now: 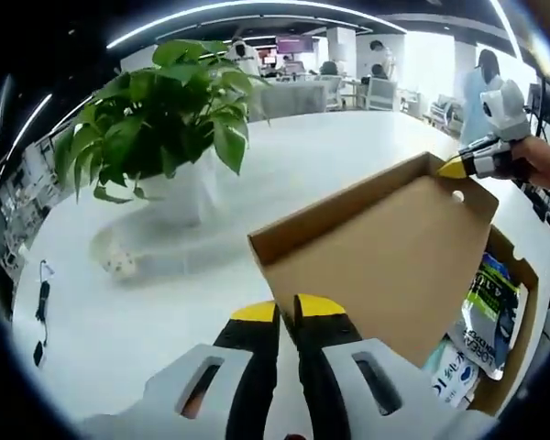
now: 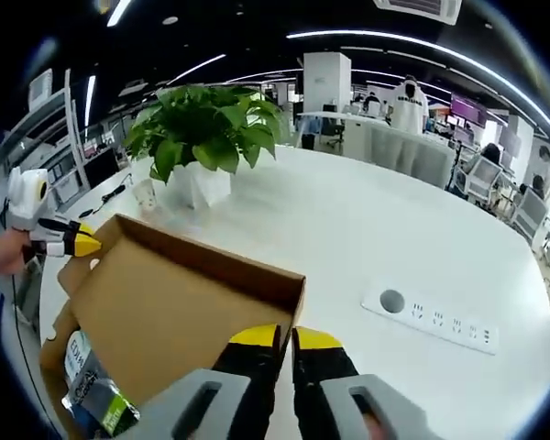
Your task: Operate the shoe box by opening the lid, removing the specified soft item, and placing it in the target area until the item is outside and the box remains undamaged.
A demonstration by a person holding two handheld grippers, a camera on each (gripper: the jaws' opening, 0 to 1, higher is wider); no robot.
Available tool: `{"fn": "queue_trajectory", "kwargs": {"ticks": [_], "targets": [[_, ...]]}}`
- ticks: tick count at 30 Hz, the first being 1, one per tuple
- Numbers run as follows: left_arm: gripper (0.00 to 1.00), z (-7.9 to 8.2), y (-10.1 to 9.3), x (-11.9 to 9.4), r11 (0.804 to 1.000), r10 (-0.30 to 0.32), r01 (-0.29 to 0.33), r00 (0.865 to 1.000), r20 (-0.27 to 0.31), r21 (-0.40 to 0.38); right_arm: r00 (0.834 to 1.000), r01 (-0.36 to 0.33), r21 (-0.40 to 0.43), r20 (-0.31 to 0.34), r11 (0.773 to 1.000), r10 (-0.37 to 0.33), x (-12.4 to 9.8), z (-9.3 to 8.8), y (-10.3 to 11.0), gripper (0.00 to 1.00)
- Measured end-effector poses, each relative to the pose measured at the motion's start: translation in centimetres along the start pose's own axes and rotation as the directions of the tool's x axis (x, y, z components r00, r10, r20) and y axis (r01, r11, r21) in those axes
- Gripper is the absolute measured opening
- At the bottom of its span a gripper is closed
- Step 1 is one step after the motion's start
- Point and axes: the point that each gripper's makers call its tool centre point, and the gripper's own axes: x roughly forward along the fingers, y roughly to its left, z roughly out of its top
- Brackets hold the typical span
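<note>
On the white table (image 2: 376, 238), the left gripper (image 1: 289, 310) reaches forward, jaws pinched on the near corner of the raised cardboard lid (image 1: 385, 266). The right gripper (image 2: 284, 337) grips the lid's other corner. Soft packets (image 1: 486, 307) lie inside the open shoe box (image 1: 518, 275).

The left gripper (image 1: 288, 311) holds its yellow-tipped jaws nearly together. The right gripper (image 2: 284, 336) does likewise, a hand (image 1: 543, 160) gripping it from behind.

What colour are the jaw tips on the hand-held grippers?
Yellow tips on black jaws, clearest in the right gripper view on the right hand-held gripper.
</note>
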Motion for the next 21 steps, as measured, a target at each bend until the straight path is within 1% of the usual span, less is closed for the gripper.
{"fn": "queue_trajectory", "kwargs": {"ticks": [10,13,17,21], "targets": [[0.05,-0.7,-0.1,0.5,1.000,-0.004,0.003,0.999,-0.033,-0.004,1.000,0.002,0.011,-0.019,1.000,-0.001,0.8,-0.5,-0.1,0.00],[0.05,-0.9,-0.2,0.7,1.000,-0.001,0.000,0.999,-0.047,-0.022,1.000,-0.003,0.014,-0.024,1.000,0.003,1.0,-0.7,-0.1,0.00],[0.05,-1.2,-0.2,0.9,1.000,0.000,-0.001,0.998,-0.058,-0.020,0.999,-0.005,0.035,-0.033,0.999,0.006,1.3,-1.0,-0.2,0.00],[0.05,-1.5,-0.3,1.1,1.000,0.000,-0.002,0.998,-0.070,-0.021,0.999,-0.003,0.029,-0.040,1.000,0.005,1.5,-1.3,-0.2,0.00]]}}
